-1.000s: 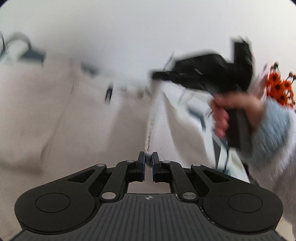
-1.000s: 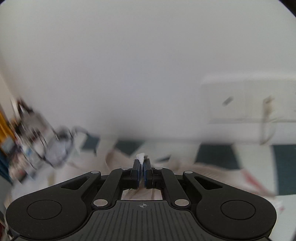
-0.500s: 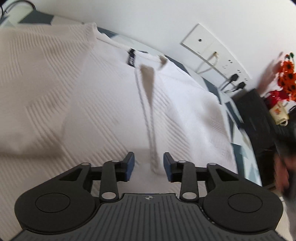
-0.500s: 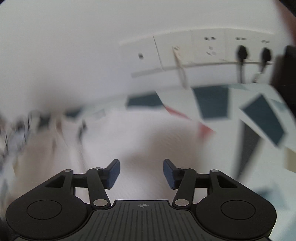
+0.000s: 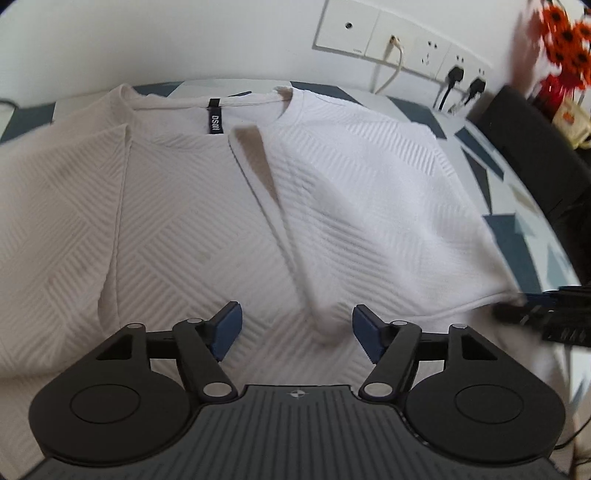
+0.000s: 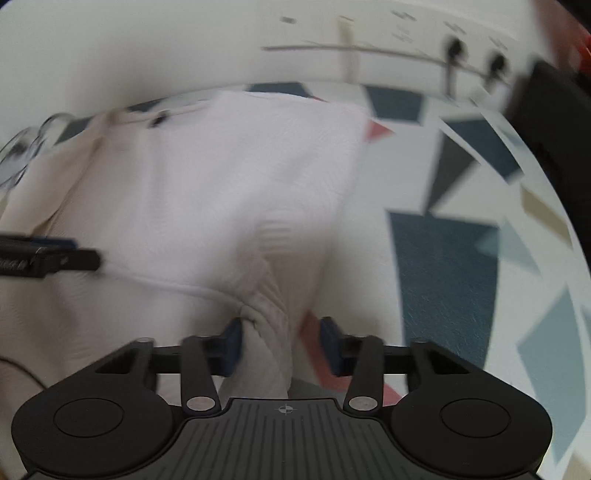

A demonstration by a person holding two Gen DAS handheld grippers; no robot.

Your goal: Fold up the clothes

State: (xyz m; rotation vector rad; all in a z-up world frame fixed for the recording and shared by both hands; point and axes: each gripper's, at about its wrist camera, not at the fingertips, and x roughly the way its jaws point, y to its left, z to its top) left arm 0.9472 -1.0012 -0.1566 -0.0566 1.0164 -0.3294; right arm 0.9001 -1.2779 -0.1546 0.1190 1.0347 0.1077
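Observation:
A white ribbed sweater (image 5: 184, 221) lies on the table, its right side folded over the middle, with a black neck label (image 5: 214, 120) at the far end. My left gripper (image 5: 295, 332) is open and empty just above the sweater's near part. My right gripper (image 6: 280, 343) is open, with a bunched fold of the sweater (image 6: 269, 302) between its fingers at the garment's right edge. The right gripper also shows at the right edge of the left wrist view (image 5: 546, 314), and the left one at the left of the right wrist view (image 6: 44, 258).
The table has a cloth with blue, grey and red triangles (image 6: 443, 266). Wall sockets with plugged cables (image 5: 406, 48) are behind it. A black box (image 5: 528, 147) and orange flowers (image 5: 565, 33) stand at the far right.
Both grippers let go of the sweater and opened. The sweater's lifted side now lies folded over the middle. The right gripper came down to the sweater's right edge.

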